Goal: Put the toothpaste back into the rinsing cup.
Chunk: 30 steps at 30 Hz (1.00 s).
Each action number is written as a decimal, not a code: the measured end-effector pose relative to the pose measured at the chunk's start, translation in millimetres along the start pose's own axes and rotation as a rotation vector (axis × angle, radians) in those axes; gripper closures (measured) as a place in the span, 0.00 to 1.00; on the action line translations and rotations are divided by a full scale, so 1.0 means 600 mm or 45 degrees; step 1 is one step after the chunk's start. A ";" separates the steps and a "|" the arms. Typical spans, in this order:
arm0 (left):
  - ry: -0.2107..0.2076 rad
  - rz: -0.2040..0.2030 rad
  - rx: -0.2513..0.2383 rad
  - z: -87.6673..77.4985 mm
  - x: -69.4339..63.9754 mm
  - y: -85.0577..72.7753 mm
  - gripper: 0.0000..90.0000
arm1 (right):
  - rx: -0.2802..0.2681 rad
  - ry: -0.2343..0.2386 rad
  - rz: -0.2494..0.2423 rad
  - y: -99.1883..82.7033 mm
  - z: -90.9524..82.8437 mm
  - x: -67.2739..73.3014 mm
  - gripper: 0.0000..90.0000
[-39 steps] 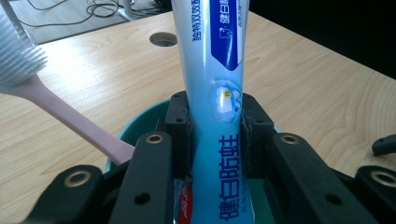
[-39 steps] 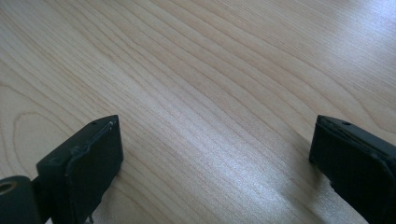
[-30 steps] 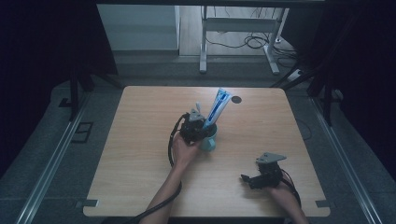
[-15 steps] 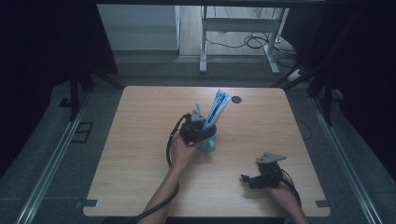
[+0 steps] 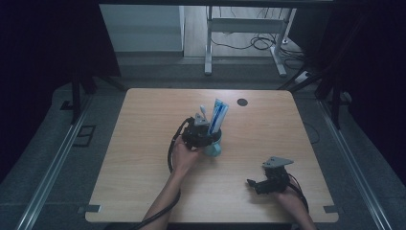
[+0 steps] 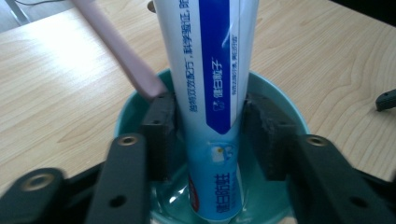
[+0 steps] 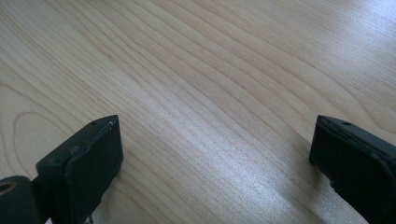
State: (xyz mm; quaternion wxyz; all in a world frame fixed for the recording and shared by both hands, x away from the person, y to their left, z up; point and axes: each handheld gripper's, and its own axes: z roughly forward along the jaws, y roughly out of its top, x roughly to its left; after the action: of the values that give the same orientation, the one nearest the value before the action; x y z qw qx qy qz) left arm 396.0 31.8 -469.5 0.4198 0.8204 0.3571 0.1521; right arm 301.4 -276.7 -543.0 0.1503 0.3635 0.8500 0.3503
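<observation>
On the wooden surface (image 5: pixel 143 158) stands a teal cup (image 6: pixel 289 112) holding an upright toothpaste tube (image 6: pixel 215 70) and a pink toothbrush (image 6: pixel 116 44). The left gripper (image 6: pixel 210 135) has just been opening its jaws: they flank the tube, not pressing it. The right gripper (image 7: pixel 215 158) rests near the front edge, jaws spread over bare wood.

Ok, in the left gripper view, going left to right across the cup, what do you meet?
Pink toothbrush handle leaning in the teal cup, then the left hand-held gripper's left pad, the blue-and-white toothpaste tube standing between the pads, then the right pad. Its jaws have just been opening.
</observation>
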 end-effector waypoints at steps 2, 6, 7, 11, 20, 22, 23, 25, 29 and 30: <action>0.000 0.001 0.001 -0.002 0.000 -0.001 0.62 | 0.000 0.001 0.000 0.000 0.000 0.000 0.03; -0.007 -0.001 0.003 -0.003 0.000 -0.004 0.62 | 0.000 0.000 0.000 0.000 0.000 0.000 0.03; -0.008 -0.002 0.003 -0.003 0.000 -0.004 0.61 | 0.000 0.000 0.000 0.000 0.000 0.000 0.03; -0.012 -0.005 -0.002 -0.004 0.000 -0.005 0.59 | 0.000 0.000 0.000 0.000 0.000 0.000 0.03; -0.031 -0.012 -0.023 -0.014 -0.002 0.000 0.50 | 0.000 0.000 0.000 0.000 0.000 0.000 0.03; -0.037 -0.016 -0.023 -0.016 -0.002 0.001 0.47 | 0.000 0.000 0.000 0.000 0.000 0.000 0.03; -0.044 -0.018 -0.025 -0.017 -0.002 0.001 0.46 | 0.000 0.000 0.000 0.000 0.000 0.000 0.03; -0.062 -0.023 -0.026 -0.018 -0.002 0.001 0.44 | 0.000 0.000 0.000 0.000 0.000 0.000 0.03; -0.068 -0.026 -0.016 -0.022 -0.004 0.001 0.39 | 0.000 0.000 0.000 0.000 0.000 0.000 0.03; -0.064 -0.026 -0.015 -0.024 -0.004 0.001 0.37 | 0.000 0.000 0.000 0.000 0.000 0.000 0.03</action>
State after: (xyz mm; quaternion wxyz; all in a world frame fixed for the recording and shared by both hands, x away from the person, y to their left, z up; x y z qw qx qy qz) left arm 386.6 38.1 -460.4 0.4351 0.8177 0.3541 0.1292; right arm 301.4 -276.7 -543.0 0.1503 0.3634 0.8501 0.3503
